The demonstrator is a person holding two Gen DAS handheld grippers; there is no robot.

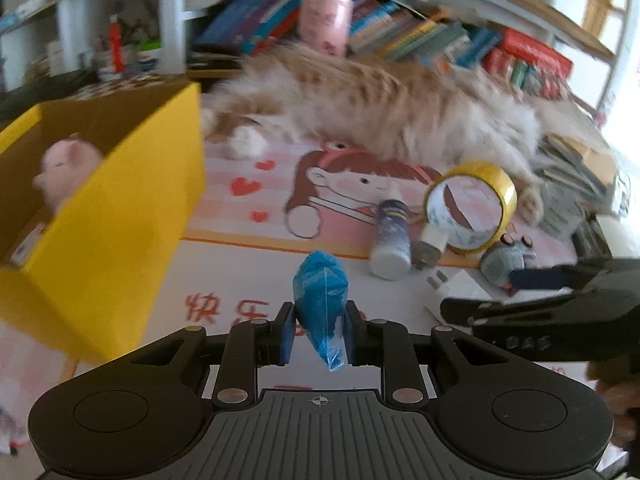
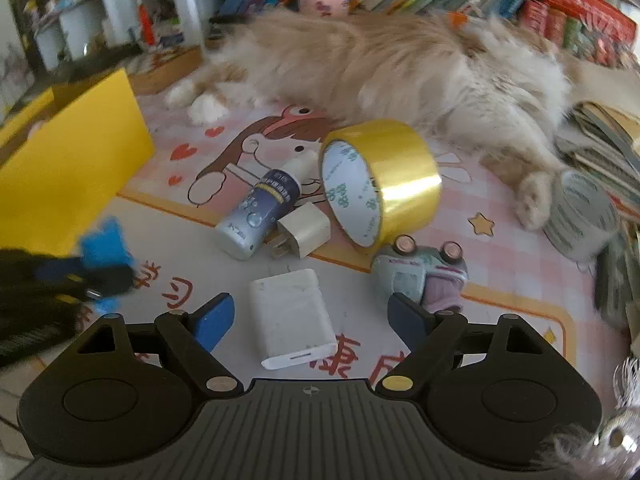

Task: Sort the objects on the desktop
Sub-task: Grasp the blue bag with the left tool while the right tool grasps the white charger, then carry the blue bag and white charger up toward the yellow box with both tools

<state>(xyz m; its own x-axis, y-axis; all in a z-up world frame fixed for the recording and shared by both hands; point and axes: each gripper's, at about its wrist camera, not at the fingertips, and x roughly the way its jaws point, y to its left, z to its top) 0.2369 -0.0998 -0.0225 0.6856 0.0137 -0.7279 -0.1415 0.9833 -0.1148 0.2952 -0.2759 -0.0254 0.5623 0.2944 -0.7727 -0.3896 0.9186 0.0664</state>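
A cluttered desk corner backed by crowded shelving

White shelving (image 1: pixel 172 12) runs along the top of the frame, with a row of leaning books (image 1: pixel 400 28) across the upper middle and right. A pink cartoon-printed desk mat (image 2: pixel 516 240) covers the surface, and bright daylight washes in at the far right edge.

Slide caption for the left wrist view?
Left claw shut on blue bag, yellow box to its left, cat beyond.
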